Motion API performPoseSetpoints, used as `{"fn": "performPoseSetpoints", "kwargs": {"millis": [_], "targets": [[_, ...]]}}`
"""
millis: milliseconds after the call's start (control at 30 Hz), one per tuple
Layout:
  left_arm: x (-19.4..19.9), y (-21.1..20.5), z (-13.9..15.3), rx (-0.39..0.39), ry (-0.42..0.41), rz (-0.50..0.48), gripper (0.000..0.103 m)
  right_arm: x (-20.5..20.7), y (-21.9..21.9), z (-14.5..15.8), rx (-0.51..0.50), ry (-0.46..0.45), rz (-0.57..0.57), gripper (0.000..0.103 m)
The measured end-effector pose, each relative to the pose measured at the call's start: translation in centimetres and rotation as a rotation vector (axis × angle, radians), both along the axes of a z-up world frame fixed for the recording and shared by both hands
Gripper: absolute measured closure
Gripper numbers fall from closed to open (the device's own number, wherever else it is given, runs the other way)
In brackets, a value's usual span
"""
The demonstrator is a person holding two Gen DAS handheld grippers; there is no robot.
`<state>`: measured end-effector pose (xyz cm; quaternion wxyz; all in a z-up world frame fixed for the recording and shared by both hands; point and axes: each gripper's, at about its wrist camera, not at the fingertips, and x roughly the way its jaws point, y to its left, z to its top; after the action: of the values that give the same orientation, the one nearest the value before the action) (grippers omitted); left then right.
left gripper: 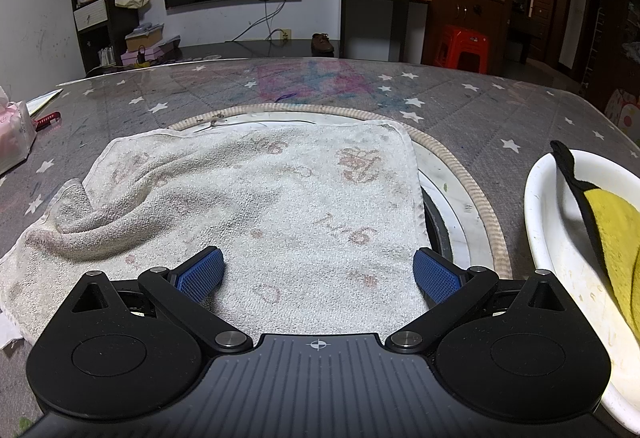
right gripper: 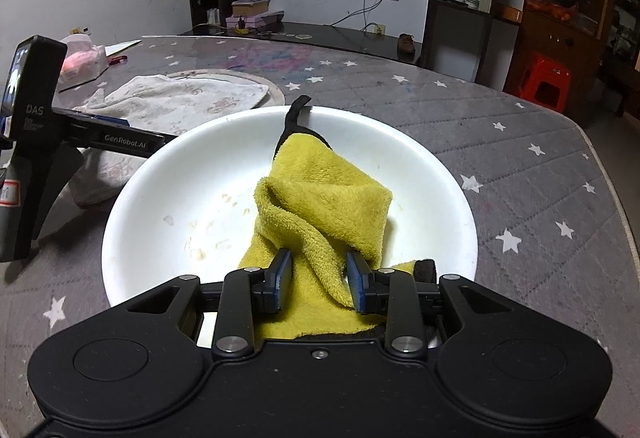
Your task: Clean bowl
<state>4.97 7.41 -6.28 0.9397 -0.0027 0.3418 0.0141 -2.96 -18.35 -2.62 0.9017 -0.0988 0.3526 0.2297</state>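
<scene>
One bowl, one yellow cloth inside

One white bowl (right gripper: 168,174) is sitting on the star-patterned table (right gripper: 520,174), holding a yellow cloth (right gripper: 328,194) and scattered food residue (right gripper: 200,252). The right gripper (right gripper: 319,284) is pinching a fold of that cloth. The left gripper (left gripper: 319,272) is hovering wide apart over a white towel (left gripper: 260,198), gripping nothing.
</scene>
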Motion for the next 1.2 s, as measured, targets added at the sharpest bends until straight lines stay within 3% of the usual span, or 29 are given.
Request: {"fn": "performPoseSetpoints", "kwargs": {"millis": [1200], "targets": [[0.0, 0.0, 0.0, 0.000, 0.000, 0.000, 0.001, 4.5, 1.4, -0.7, 0.082, -0.004, -0.055, 0.070]]}}
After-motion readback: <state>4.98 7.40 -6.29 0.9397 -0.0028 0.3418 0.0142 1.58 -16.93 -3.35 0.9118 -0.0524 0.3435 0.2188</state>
